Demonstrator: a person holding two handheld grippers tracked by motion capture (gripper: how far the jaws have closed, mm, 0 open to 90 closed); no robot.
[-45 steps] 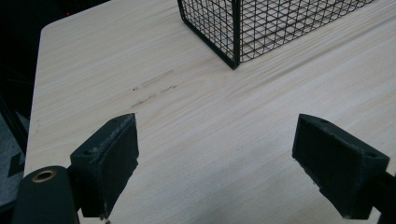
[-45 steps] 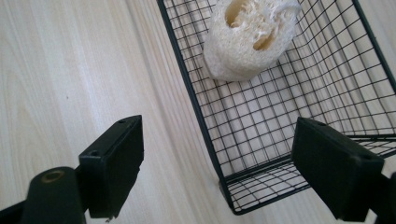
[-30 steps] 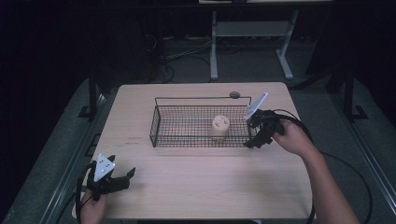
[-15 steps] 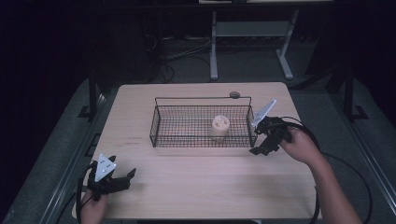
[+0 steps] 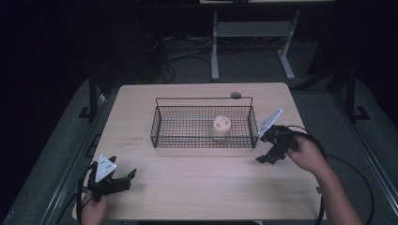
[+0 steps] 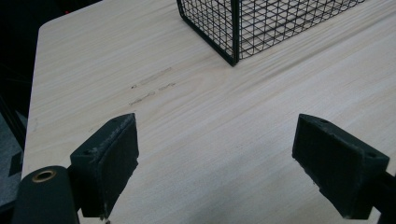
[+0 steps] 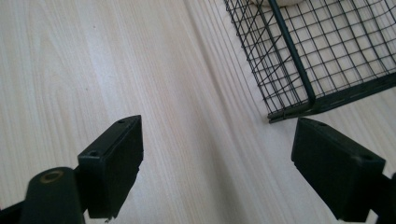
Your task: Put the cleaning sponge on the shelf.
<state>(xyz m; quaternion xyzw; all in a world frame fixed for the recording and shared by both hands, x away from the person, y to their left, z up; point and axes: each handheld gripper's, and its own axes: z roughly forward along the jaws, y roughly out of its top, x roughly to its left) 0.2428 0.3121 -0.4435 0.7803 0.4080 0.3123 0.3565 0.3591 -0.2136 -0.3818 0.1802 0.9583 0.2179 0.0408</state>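
A black wire basket [image 5: 202,140] stands in the middle of the light wooden table [image 5: 187,187]. Inside it, toward its right end, sits a pale cream cylinder [image 5: 221,126] with holes in its top. My right gripper [image 5: 265,157] is open just off the basket's right front corner [image 7: 289,112], over bare wood, with nothing between its jaws. My left gripper [image 5: 126,180] rests open near the table's front left edge, far from the basket [image 6: 243,28], its jaws empty.
A small dark round object [image 5: 235,95] lies on the table behind the basket's far right corner. Faint grey marks [image 6: 152,86] show on the wood left of the basket. A metal stand [image 5: 248,42] and cables are on the floor beyond the table.
My right gripper has drawn back from the basket's right end toward the front right, down over the table. The left gripper has stayed put.
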